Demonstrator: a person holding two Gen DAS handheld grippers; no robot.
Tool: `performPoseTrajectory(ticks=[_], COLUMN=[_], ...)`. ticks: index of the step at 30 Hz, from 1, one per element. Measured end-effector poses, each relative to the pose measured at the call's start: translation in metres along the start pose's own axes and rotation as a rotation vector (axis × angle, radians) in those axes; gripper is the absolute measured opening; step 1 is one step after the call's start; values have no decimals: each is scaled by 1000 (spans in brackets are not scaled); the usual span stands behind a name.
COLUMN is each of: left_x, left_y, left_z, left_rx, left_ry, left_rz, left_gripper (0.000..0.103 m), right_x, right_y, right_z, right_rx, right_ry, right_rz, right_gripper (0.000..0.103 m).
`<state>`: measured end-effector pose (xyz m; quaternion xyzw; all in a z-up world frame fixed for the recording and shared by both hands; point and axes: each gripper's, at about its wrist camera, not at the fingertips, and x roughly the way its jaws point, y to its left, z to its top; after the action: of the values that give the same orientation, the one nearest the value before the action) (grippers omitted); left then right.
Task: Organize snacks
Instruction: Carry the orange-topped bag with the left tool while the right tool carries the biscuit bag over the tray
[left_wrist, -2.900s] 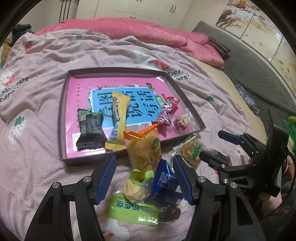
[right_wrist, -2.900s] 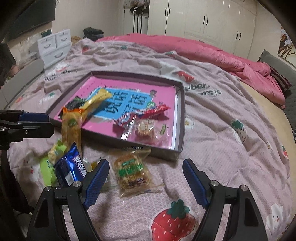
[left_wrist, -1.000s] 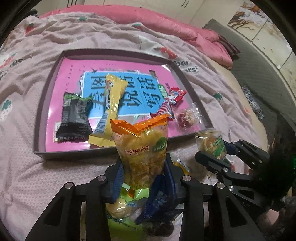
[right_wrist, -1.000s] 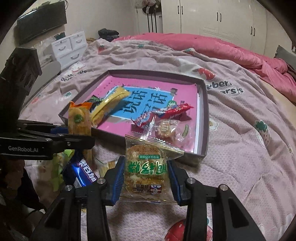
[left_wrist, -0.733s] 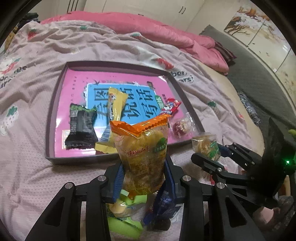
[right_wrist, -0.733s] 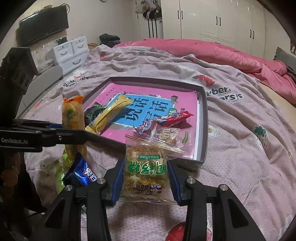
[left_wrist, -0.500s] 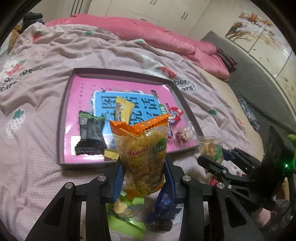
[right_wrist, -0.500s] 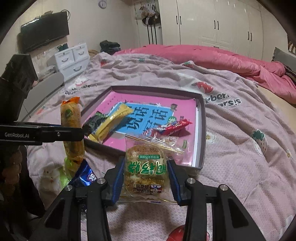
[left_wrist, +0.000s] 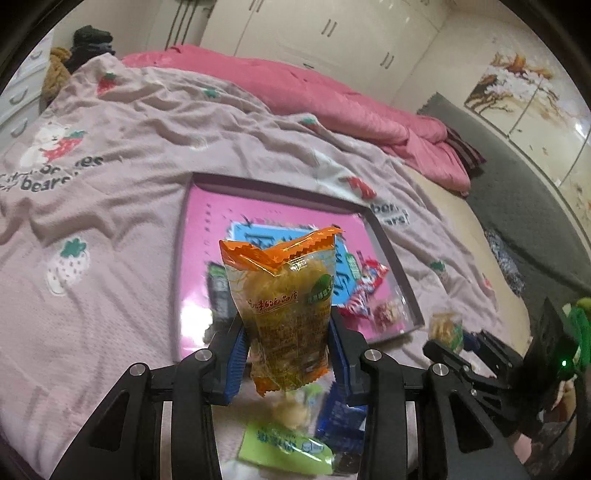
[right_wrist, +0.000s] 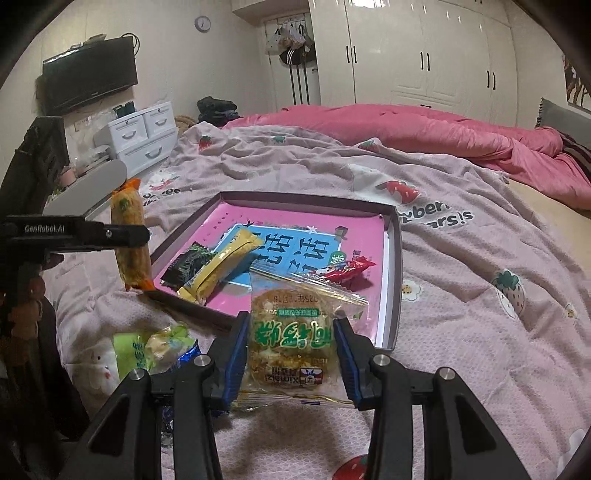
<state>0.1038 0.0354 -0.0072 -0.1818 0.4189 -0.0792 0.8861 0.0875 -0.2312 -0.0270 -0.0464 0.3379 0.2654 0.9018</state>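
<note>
My left gripper (left_wrist: 286, 352) is shut on an orange-topped yellow snack bag (left_wrist: 286, 299) and holds it upright above the bed, in front of the pink tray (left_wrist: 273, 206). It also shows in the right wrist view (right_wrist: 131, 240) at the left. My right gripper (right_wrist: 291, 350) is shut on a clear cake packet with green letters (right_wrist: 291, 339), held above the tray's near edge (right_wrist: 391, 325). In the tray lie a black packet (right_wrist: 188, 264), a long yellow packet (right_wrist: 221, 266) and a red candy wrapper (right_wrist: 343, 271).
Loose snacks lie on the pink strawberry blanket (right_wrist: 480, 295) near the tray: a green packet (right_wrist: 147, 347) and a blue packet (left_wrist: 340, 417). A pink quilt (right_wrist: 424, 125) is bunched at the far side. White drawers (right_wrist: 144, 136) stand at the left.
Both grippers closed on their snacks and lifted them off the blanket. The left gripper has risen higher with the yellow bag; the right holds the cake packet raised toward the tray.
</note>
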Motion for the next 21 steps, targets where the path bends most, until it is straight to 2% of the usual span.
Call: performPoseTrajectory(ticks=[10, 21], left_x=[-23, -16], left_y=[29, 30], left_z=[21, 22], left_rx=[-51, -28], left_ry=[-86, -88], left_rz=[28, 64], left_gripper=[41, 41], right_x=[-6, -7], right_y=[-1, -3], right_z=[4, 13], right_rx=[13, 59], right_ry=[-51, -126], right_rz=[4, 8], right_gripper=[44, 44])
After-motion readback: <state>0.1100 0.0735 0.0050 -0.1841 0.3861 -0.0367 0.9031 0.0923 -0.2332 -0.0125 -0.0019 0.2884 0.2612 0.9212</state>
